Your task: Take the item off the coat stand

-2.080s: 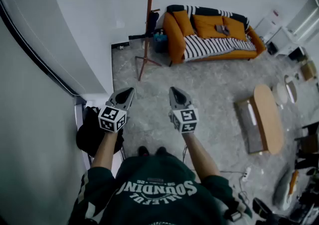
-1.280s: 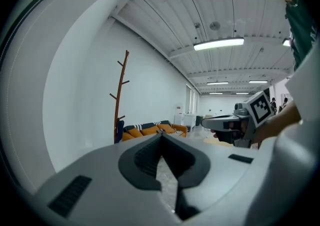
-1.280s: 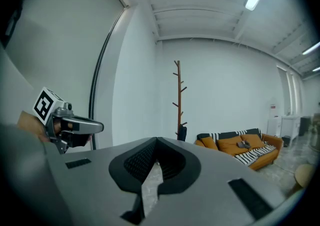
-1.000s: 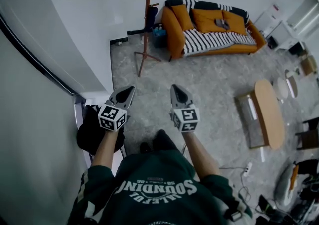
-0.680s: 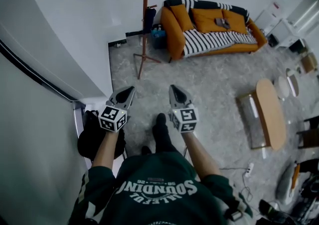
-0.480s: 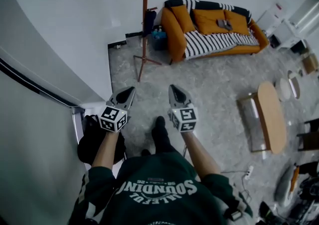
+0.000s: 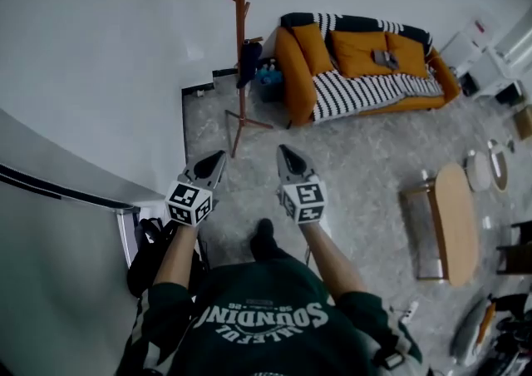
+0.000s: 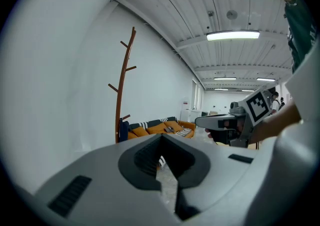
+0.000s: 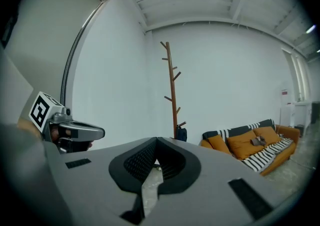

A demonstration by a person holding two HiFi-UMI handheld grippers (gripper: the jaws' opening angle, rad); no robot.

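1. Left gripper [image 7: 218, 156]: you hold it out ahead of your body, tips aimed towards the coat stand [image 7: 240, 50]. Its jaws are pressed together and nothing sits between them. This probably suits a walk-up, with no load to carry.
2. Right gripper [image 7: 283, 152]: you carry it beside the left one, roughly parallel and apart from it. Its jaws also meet tip to tip and are empty.
3. Coat stand: a brown wooden pole with upward-slanting pegs. It stands upright on the grey floor [image 7: 357, 150], close to the white wall [image 7: 125, 50] and just beside the end of the orange sofa [image 7: 293, 66]. It is well apart from both of your grippers.
4. Dark blue item [image 7: 248, 58]: the task's thing hangs from a low peg on the sofa side of the pole and droops straight down under its own weight. You cannot tell from here whether it is a bag or a garment.
5. Stage, as a judgement: this is the approach, and the item is untouched. Because the pegs slant upward, you will likely have to raise the item along its peg before drawing it clear. You will need to part one pair of jaws before you reach it.
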